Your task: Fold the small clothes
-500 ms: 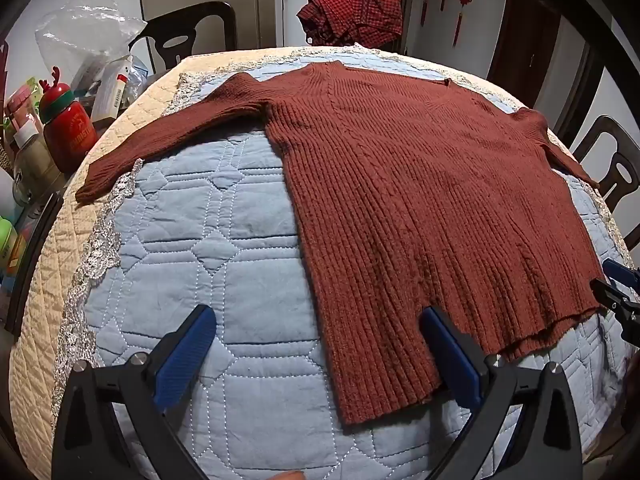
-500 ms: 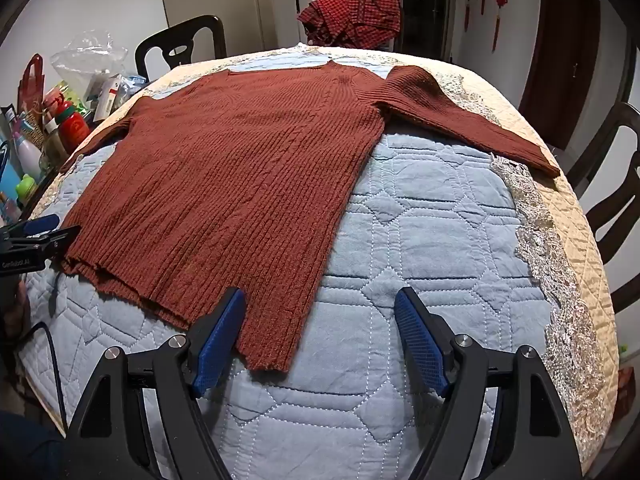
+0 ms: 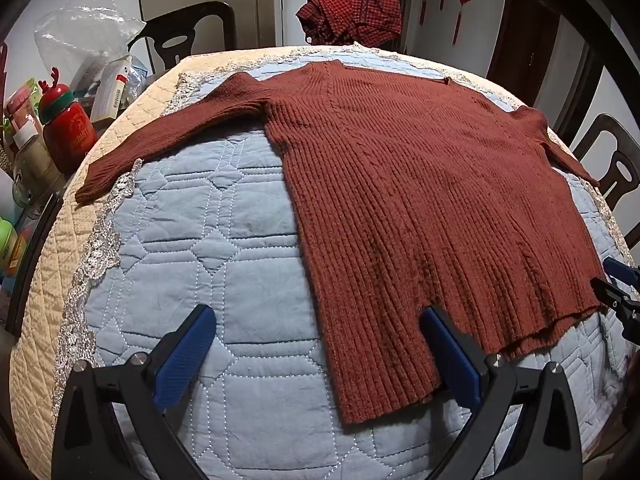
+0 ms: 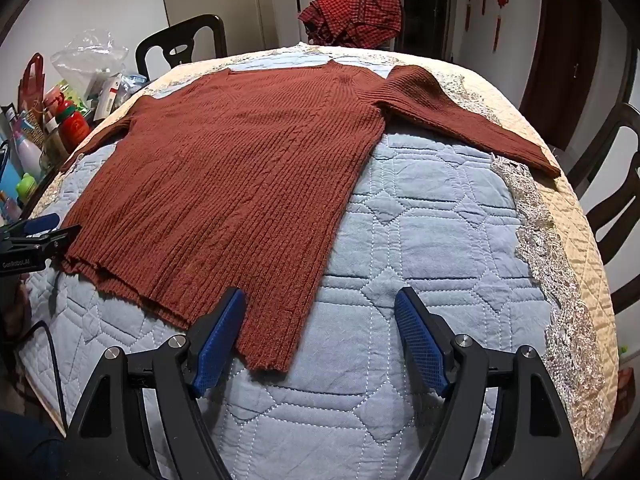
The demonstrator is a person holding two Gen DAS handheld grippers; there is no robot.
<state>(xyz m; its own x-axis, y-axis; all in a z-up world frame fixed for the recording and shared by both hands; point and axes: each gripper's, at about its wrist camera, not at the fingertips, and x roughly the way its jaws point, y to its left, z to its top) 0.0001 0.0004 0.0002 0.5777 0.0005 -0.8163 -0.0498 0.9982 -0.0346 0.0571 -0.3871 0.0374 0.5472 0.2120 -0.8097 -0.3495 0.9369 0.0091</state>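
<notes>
The left hand-held gripper (image 3: 316, 354) hangs low over the near edge of the worktop with its blue-padded jaws spread wide and nothing pressed between them; the near left corner of the hem lies in the gap below. The right hand-held gripper (image 4: 320, 332) is in the same state, wide open and empty, above the near right corner of the hem. I judge that the two are placed like this, one at each bottom corner and both tilted downward, so that each can close on a corner and lift the hem for a first fold. No fold is made yet.

The rust-brown ribbed knitted sweater (image 3: 420, 184) lies flat on the pale blue quilted cover (image 3: 224, 248) of the worktop, with the neck at the far side and the hem toward the person. Both sleeves are stretched out to the sides, the cuffs reaching onto the beige quilted border with the lace trim (image 4: 560, 248). The ribs run straight from neck to hem, the surface has almost no wrinkles, and the hem edge is a little uneven and wavy. The knit looks thick and soft, so it will probably sag when lifted.
</notes>
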